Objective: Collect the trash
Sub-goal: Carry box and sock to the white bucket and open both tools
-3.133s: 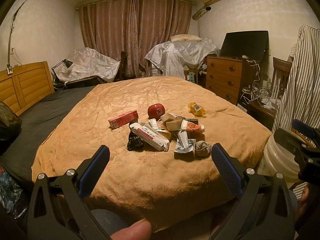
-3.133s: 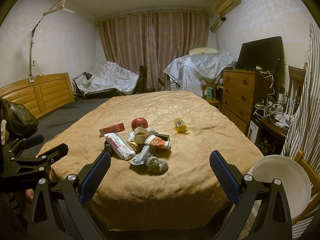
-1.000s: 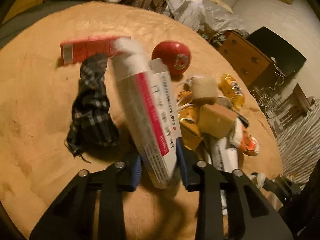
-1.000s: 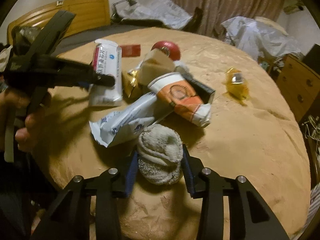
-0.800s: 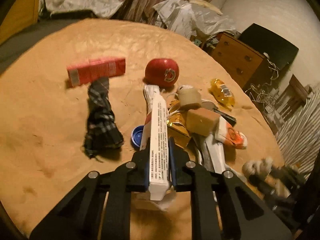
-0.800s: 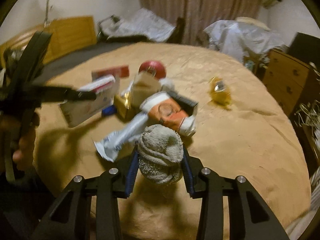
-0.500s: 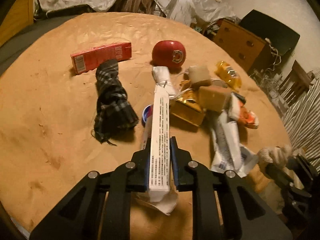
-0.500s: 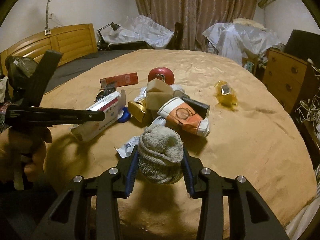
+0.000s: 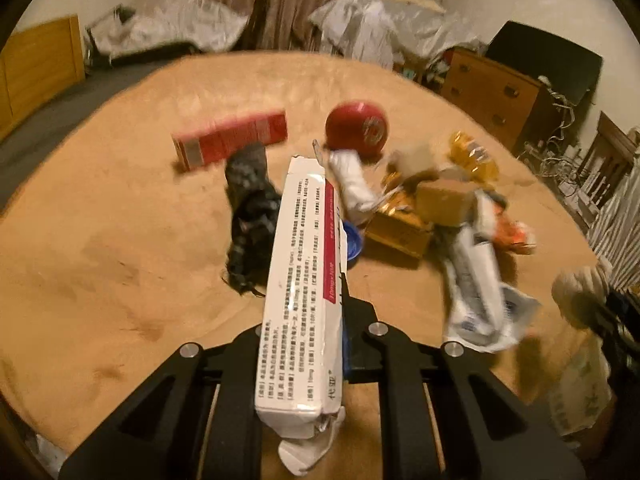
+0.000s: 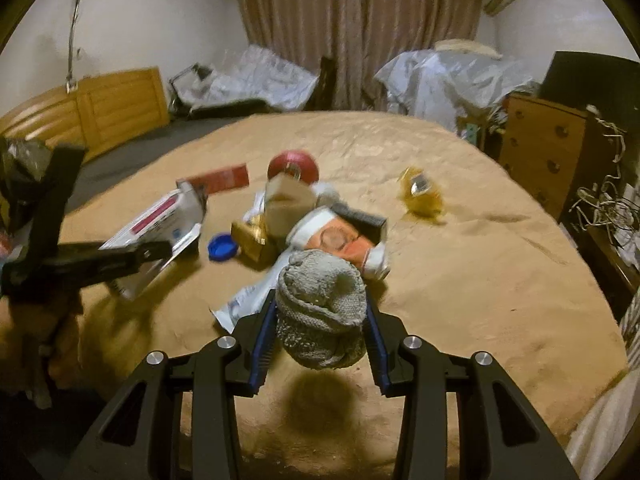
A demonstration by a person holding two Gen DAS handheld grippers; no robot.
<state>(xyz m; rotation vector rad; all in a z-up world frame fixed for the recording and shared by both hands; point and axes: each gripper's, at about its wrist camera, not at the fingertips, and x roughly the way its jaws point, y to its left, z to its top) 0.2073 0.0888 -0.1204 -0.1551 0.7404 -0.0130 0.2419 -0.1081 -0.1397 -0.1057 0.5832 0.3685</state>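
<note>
The left gripper point(image 9: 304, 320) jaws now clamp the long white printed carton point(image 9: 304, 280) and the right gripper point(image 10: 320, 320) jaws the balled grey knitted sock point(image 10: 320, 308), both lifted clear of the tan bedspread point(image 10: 480, 280), leaving the remaining litter beyond.

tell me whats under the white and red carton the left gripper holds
Under the white and red carton lies bare tan bedspread with its shadow, and a blue bottle cap beside. The bedspread directly beneath is partly hidden.
</note>
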